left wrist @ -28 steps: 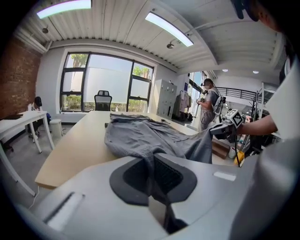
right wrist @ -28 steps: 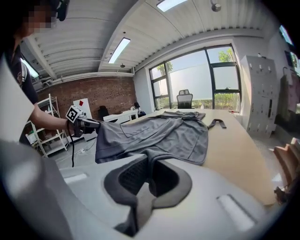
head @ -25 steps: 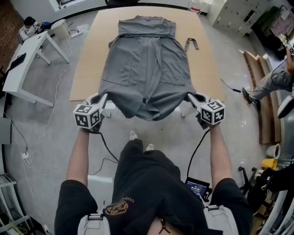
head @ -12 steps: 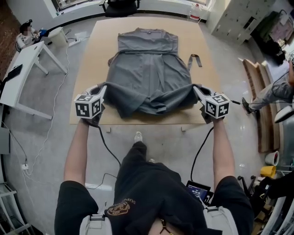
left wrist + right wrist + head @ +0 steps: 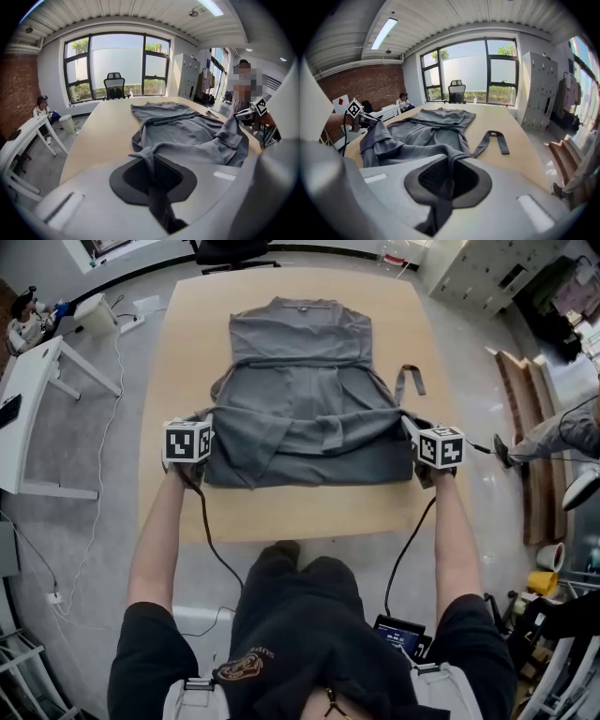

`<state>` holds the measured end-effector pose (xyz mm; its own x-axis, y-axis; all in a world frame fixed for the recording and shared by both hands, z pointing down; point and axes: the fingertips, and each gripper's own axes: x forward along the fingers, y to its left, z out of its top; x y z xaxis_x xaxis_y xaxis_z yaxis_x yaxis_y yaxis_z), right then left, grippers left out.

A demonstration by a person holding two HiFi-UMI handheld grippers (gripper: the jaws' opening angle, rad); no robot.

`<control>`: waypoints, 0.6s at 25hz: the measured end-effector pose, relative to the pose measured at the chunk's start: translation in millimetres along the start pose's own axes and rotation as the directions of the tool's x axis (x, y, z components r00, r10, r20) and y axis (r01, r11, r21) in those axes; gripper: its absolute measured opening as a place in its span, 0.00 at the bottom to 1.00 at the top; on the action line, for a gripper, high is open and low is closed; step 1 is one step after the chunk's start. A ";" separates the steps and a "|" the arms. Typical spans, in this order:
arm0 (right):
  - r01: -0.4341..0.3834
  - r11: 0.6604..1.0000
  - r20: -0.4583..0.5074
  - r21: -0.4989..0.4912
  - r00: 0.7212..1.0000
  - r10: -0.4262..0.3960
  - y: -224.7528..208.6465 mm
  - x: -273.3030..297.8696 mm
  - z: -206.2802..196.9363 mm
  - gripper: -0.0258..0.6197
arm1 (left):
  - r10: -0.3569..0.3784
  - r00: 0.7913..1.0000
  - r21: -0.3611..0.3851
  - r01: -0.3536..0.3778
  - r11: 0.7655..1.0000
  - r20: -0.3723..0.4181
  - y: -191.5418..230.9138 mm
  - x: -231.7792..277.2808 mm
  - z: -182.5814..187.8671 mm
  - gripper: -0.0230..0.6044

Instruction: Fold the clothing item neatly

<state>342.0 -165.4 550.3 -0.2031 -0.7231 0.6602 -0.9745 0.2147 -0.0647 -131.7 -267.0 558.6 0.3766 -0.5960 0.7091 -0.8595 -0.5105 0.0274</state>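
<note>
The grey garment (image 5: 300, 381) lies at the centre of the wooden table (image 5: 281, 512), lower hem doubled upward. The left gripper (image 5: 199, 423) and right gripper (image 5: 412, 426), mid-frame left and right, each pinch a hem corner.

Your grey garment (image 5: 300, 381) lies spread flat, neckline at 12 o'clock, lower hem doubled back over its middle, strap (image 5: 411, 382) trailing at 2 o'clock.

Loft-style office: brick wall (image 5: 356, 84), lockers (image 5: 539, 89), swivel chair (image 5: 456, 91), white desk (image 5: 28, 418).
</note>
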 end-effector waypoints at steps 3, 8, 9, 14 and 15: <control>0.033 0.999 -0.051 0.026 0.998 -0.031 -14.0 15.5 -12.2 0.06 | 0.006 0.999 -0.002 -0.006 1.000 -0.046 8.5 20.2 -8.4 0.06; 0.032 0.999 -0.099 0.041 0.995 -0.028 -29.2 38.1 -20.9 0.06 | 0.005 0.997 -0.007 -0.006 1.000 -0.082 12.9 40.8 -7.9 0.06; 0.030 0.999 -0.106 0.043 0.994 -0.026 -31.4 42.4 -20.5 0.06 | 0.012 0.996 -0.001 -0.012 1.000 -0.087 13.1 43.3 -5.6 0.06; -0.019 0.997 -0.147 0.078 0.989 0.030 -38.2 66.3 -29.0 0.07 | 0.039 0.986 -0.024 -0.043 0.999 -0.164 16.8 65.1 -19.6 0.06; -0.024 0.997 -0.149 0.077 0.988 0.035 -40.6 68.7 -30.4 0.07 | 0.038 0.985 -0.042 -0.045 0.998 -0.170 16.3 67.3 -22.1 0.07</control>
<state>370.5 -203.8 621.0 -0.2206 -0.6095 0.7614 -0.9739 0.1809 -0.1373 -128.0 -301.7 622.3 0.2798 -0.5011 0.8189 -0.8893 -0.4566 0.0244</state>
